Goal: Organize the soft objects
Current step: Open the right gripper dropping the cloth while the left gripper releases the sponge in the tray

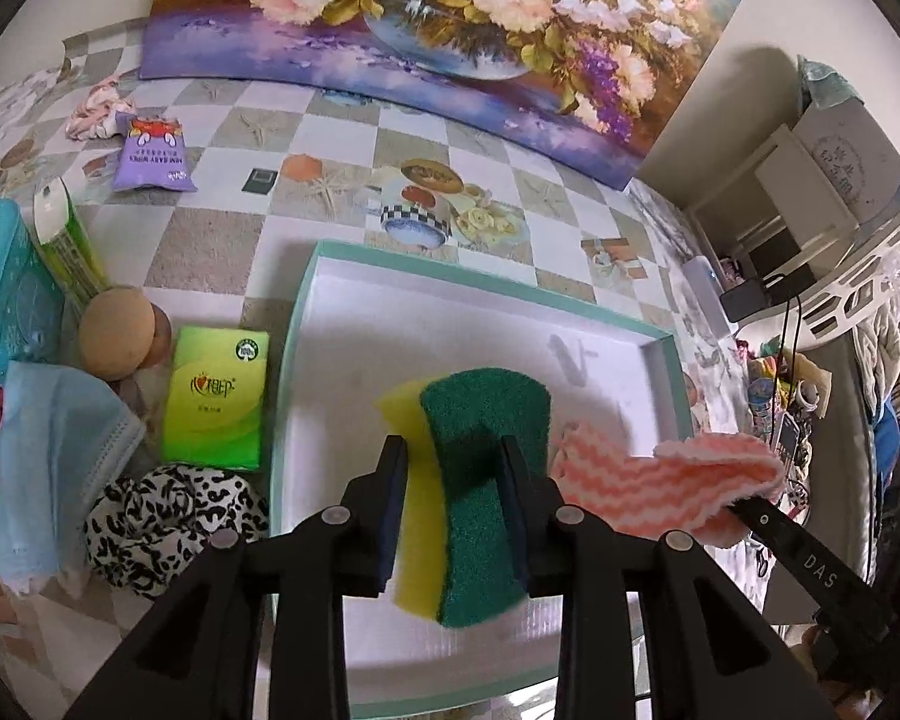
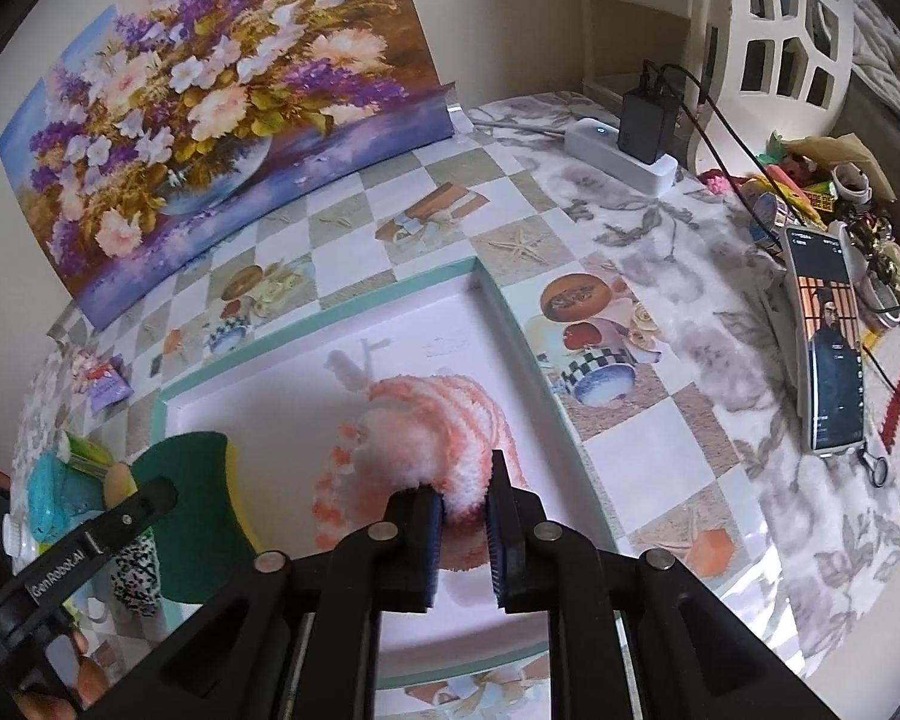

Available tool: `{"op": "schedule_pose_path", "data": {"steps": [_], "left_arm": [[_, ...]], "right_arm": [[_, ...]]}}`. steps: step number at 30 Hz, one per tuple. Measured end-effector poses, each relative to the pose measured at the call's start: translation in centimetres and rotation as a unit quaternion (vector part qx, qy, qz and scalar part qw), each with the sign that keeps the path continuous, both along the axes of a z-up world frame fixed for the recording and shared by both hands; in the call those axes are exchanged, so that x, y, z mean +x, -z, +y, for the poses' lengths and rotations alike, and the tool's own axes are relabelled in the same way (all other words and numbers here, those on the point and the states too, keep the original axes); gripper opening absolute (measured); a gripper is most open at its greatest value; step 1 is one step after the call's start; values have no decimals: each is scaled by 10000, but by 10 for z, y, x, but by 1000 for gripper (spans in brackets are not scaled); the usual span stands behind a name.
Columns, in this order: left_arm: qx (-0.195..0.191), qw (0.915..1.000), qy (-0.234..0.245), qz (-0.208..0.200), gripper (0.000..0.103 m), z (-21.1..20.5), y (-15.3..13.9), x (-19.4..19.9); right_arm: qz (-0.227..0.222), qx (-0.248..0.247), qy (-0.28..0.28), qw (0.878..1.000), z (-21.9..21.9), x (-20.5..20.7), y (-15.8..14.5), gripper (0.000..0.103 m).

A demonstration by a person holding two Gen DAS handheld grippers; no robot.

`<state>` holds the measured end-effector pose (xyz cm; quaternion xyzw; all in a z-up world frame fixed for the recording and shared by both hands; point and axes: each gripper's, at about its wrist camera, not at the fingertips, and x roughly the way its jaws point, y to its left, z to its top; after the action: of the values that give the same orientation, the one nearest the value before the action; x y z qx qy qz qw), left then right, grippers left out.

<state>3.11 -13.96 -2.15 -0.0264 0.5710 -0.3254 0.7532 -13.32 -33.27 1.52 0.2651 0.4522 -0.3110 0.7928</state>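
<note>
A yellow sponge with a green scouring face [image 1: 486, 414] stands bent between the fingers of my left gripper [image 1: 453, 450], which is shut on it above the white tray with a teal rim [image 1: 306, 324]. In the right wrist view the same sponge [image 2: 192, 480] shows at the tray's left side. My right gripper [image 2: 463, 483] is shut on one end of a fluffy pink-and-white striped cloth [image 2: 450, 414]; the rest of the cloth lies bunched over the tray floor [image 2: 390, 354]. In the left wrist view this cloth [image 1: 642, 480] hangs from the right gripper's finger [image 1: 768, 519].
Left of the tray lie a green tissue pack [image 1: 216, 396], a leopard-print scrunchie [image 1: 168, 510], a blue face mask [image 1: 54, 450], a beige round puff [image 1: 117, 336] and a purple wipes pack [image 1: 150, 156]. A flower painting [image 1: 426, 30] leans at the back. A phone [image 2: 828, 348] and a power strip [image 2: 618, 150] lie to the right.
</note>
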Motion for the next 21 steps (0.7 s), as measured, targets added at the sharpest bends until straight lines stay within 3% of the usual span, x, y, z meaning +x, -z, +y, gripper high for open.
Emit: {"op": "schedule_pose_path", "data": {"steps": [3,7,9,11,17,21], "left_arm": [[33,10000,-5,-90,47,2,-7,-2],[91,9996,-51,-278,59,6,-19,-4],[173,9991,-127,-364,76,8,-23,-4],[329,9979,-215,-514,77,10,-25,-4],[674,9946,-313,-723,79,17,-26,-3],[685,9938,-339,-802,79,21,-32,-4]], "right_arm": [[58,-1,15,10000,-1,-1,1,51],[19,21,-45,10000,2,-2,0,62],[41,11,-90,10000,4,-2,0,68],[67,16,-118,9999,6,-1,1,72],[91,55,-172,9998,7,0,3,103],[21,80,-398,9992,14,5,3,103]]}}
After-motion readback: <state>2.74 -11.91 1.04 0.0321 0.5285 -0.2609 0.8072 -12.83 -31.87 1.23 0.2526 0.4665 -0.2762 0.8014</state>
